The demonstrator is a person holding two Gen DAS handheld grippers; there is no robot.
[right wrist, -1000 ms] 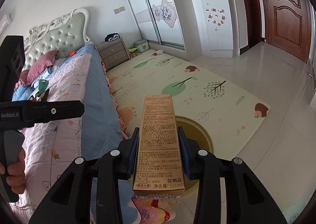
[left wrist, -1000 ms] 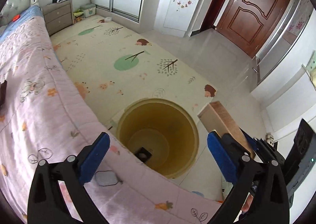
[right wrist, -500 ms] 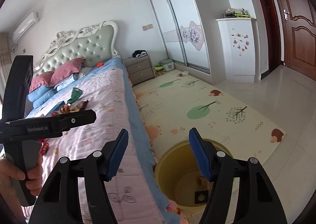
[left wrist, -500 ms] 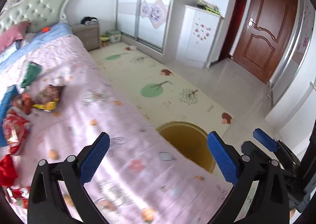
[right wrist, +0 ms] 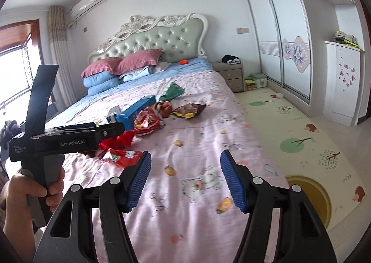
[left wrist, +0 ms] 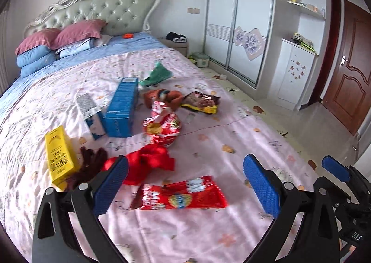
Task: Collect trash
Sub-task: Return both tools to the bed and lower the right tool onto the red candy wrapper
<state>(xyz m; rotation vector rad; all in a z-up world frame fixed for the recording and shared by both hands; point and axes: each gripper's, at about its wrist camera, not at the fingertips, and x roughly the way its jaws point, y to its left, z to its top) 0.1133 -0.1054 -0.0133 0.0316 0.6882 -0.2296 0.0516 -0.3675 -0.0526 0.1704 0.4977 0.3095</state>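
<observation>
Pink bed [left wrist: 231, 137] strewn with trash; red wrapper [left wrist: 180, 195] just ahead of left gripper [left wrist: 185, 188], long axis crosswise, nearer than right gripper [right wrist: 185, 179]; both jaws apart, empty.

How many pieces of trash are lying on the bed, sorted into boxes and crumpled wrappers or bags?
Boxes: 3 (yellow box, big blue box, small blue-and-white box).
Wrappers or bags: 6 (flat red wrapper, crumpled red bag, red-and-white bag, orange-brown bag, dark brown bag, green wrapper).
Total: 9, though the overlapping pile makes the wrapper count approximate.
</observation>
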